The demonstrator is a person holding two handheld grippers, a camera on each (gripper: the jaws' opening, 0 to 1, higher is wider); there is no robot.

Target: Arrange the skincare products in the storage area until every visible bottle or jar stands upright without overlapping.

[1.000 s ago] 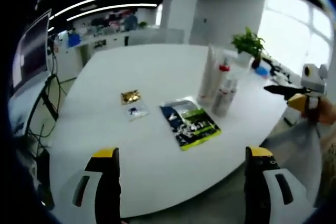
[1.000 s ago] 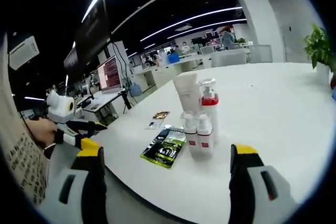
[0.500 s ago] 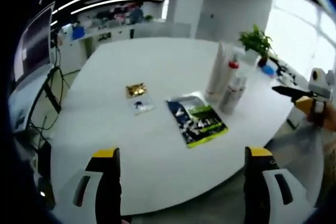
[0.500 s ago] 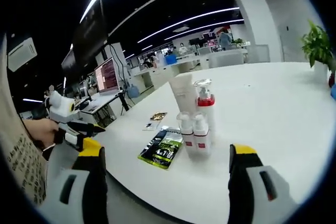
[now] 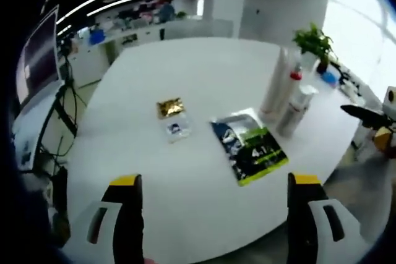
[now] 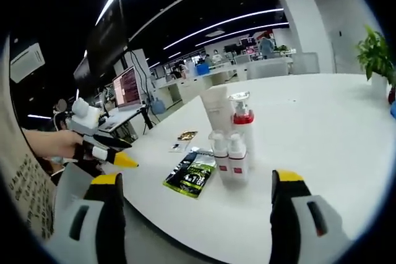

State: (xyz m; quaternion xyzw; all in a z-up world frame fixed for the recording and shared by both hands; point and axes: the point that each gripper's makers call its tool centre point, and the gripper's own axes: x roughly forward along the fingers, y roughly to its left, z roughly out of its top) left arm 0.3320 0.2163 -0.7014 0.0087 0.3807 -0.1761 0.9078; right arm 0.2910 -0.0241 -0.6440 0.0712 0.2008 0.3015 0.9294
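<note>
The bottles stand upright in a tight cluster on the white table [image 6: 322, 128]. The right gripper view separates them: a tall white tube [image 6: 217, 108] at the back, a pump bottle [image 6: 242, 128] with a red collar beside it, and two small bottles [image 6: 228, 157] with red labels in front, side by side and touching. From the left gripper view the cluster sits toward the table's far right part, where the tube [image 5: 275, 91] and a small bottle [image 5: 294, 110] are plain and the red collar just peeks between them; the second small bottle cannot be made out there.

Just beside the cluster lies a flat green-and-black pouch [image 5: 249, 147] [image 6: 192, 173]. Further off lie a gold sachet [image 5: 169, 107] and a pale sachet [image 5: 177, 130], close together; the left gripper view gives their colours clearly, while in the right gripper view they are small and far.

The left gripper [image 5: 215, 196] hangs over the near table edge, jaws spread wide with nothing between them. The right gripper [image 6: 197, 191] is likewise wide apart and empty, short of the bottles. In the right gripper view the left gripper [image 6: 105, 151] shows held in a hand [image 6: 52, 144], clear of the table. A plant [image 5: 315, 41] [image 6: 375, 55] stands at the far rim.
</note>
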